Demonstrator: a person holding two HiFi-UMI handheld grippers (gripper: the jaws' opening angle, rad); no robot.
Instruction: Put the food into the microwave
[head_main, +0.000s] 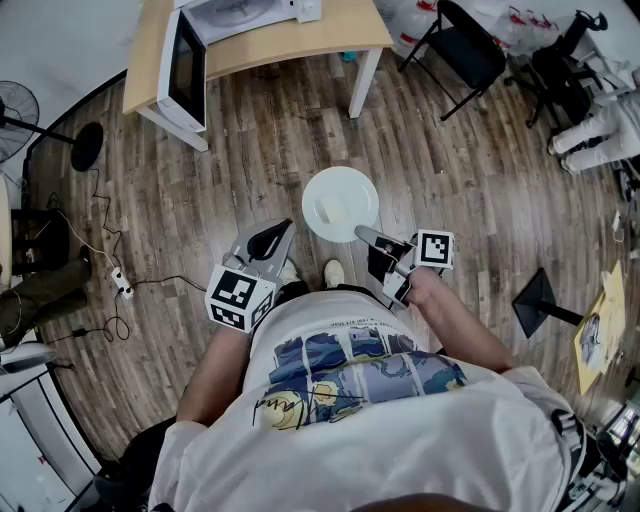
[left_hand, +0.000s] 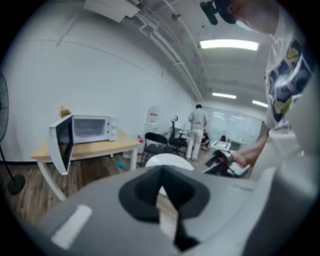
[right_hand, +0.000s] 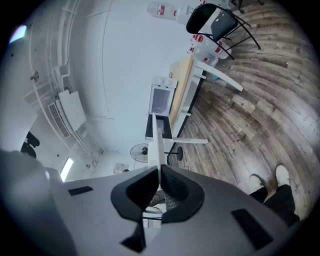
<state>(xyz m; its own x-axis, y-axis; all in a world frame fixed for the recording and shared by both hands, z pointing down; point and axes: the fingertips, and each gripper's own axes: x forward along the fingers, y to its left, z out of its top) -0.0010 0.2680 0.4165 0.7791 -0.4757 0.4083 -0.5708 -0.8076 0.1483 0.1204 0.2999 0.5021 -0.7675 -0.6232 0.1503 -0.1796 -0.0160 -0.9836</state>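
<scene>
Head view: the round white plate (head_main: 340, 203) lies level above the wood floor (head_main: 450, 180); glare makes it hard to tell whether food sits on it. The right gripper (head_main: 372, 236) pinches its near rim. The left gripper (head_main: 283, 230) hovers just beside the plate.

Left gripper view: the jaws are clenched on nothing. Beyond the plate, the microwave (left_hand: 87, 129) stands on a table (left_hand: 100, 150) with its door open.

Right gripper view: the plate is seen edge-on as a thin strip aimed at the microwave, with a chair (right_hand: 217, 20) off to the side.
</scene>
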